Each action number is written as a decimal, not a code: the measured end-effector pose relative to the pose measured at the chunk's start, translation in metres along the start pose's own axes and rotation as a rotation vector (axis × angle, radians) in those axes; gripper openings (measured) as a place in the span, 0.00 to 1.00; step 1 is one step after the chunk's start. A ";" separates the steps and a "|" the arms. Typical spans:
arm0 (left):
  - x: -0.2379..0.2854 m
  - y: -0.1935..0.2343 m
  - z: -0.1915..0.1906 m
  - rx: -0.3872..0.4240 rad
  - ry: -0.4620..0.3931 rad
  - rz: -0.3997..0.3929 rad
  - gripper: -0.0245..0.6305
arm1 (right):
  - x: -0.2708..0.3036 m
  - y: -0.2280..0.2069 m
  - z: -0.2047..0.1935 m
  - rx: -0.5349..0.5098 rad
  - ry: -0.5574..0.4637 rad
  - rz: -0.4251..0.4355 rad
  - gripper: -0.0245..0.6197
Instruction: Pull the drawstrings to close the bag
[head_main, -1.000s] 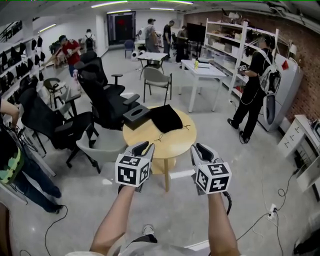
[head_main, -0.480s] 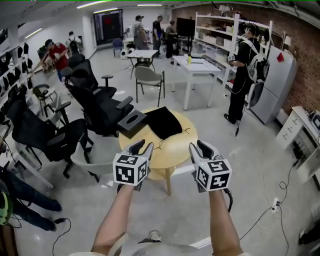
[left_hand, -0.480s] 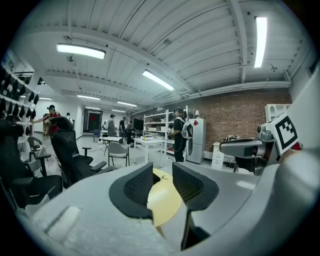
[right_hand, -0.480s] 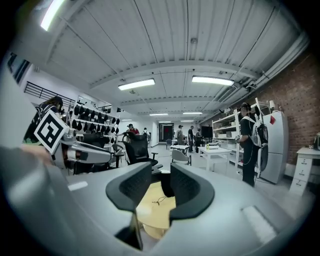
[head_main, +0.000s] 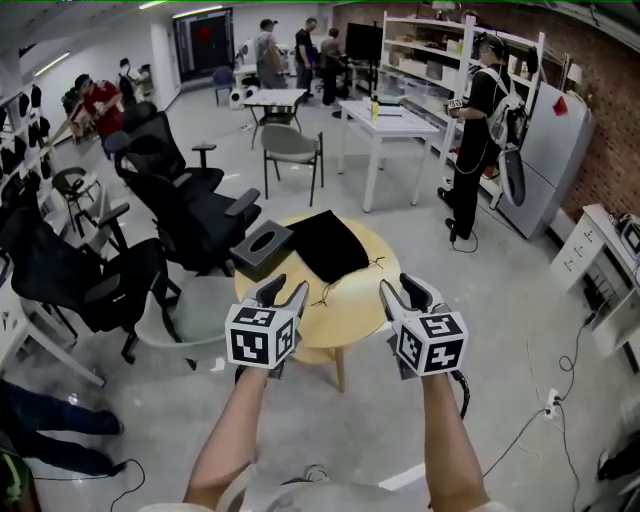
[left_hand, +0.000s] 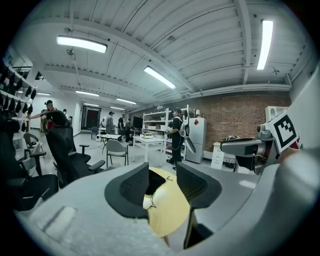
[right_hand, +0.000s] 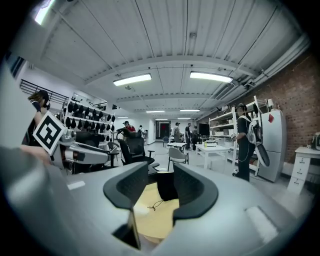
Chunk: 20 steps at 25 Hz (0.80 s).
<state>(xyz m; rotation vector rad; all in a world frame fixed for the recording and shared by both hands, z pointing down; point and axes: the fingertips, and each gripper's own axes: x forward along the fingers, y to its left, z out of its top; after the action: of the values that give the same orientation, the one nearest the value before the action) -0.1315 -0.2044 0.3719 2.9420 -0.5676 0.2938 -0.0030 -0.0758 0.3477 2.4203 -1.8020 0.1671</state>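
Two grippers noted, both empty; left gripper (head_main: 284, 291) has its jaws spread, just opened wider, with nothing between them; right gripper (head_main: 403, 288) likewise, jaws apart and just opened, gripping nothing. Both hover side by side at the near edge of the round pale wooden table (head_main: 352, 305), clear of its surface. Black fabric drawstring bag (head_main: 326, 245) lies flat on the table's far half; thin dark drawstrings (head_main: 323, 294) trail loose from its near edge across the tabletop; dark grey tissue box (head_main: 262, 243) sits just left of the bag.
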 end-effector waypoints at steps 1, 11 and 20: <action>0.003 0.004 0.000 -0.002 0.002 -0.002 0.32 | 0.004 0.000 0.000 0.002 0.003 -0.002 0.30; 0.026 0.021 0.005 -0.011 0.000 -0.026 0.34 | 0.027 -0.006 -0.001 0.016 0.023 -0.021 0.35; 0.050 0.011 0.010 0.004 -0.016 -0.046 0.34 | 0.031 -0.030 -0.005 0.016 0.016 -0.048 0.37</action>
<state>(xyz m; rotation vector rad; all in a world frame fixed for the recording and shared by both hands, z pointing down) -0.0884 -0.2340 0.3738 2.9593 -0.5006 0.2668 0.0345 -0.0954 0.3564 2.4633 -1.7412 0.1961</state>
